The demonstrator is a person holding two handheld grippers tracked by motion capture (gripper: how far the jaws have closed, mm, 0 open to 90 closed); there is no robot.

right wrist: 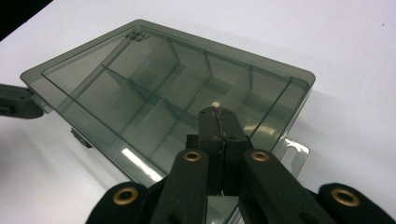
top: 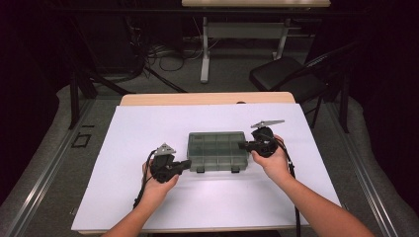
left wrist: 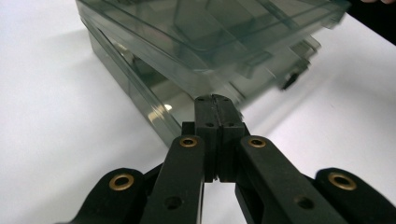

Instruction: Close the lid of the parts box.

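A smoky see-through compartment box (top: pixel 217 150) lies flat in the middle of the white mat (top: pixel 143 128), with its lid down and two latches on its near edge. My left gripper (top: pixel 187 163) is shut, and its tips (left wrist: pixel 214 100) touch the box's (left wrist: pixel 154 79) near left corner. My right gripper (top: pixel 242 145) is shut too. Its tips (right wrist: pixel 217 111) rest over the right end of the lid (right wrist: pixel 154 93), above the dividers, and a tiny pale speck sits at their end. The left gripper's jaw tip (right wrist: pixel 14 101) pokes in at the far side of the box.
The mat covers a wooden table (top: pixel 207 98). Beyond the table are a black folding chair (top: pixel 291 76), the white legs of a desk (top: pixel 205 49) and cables on the floor (top: pixel 163 54). Bare mat lies all around the box.
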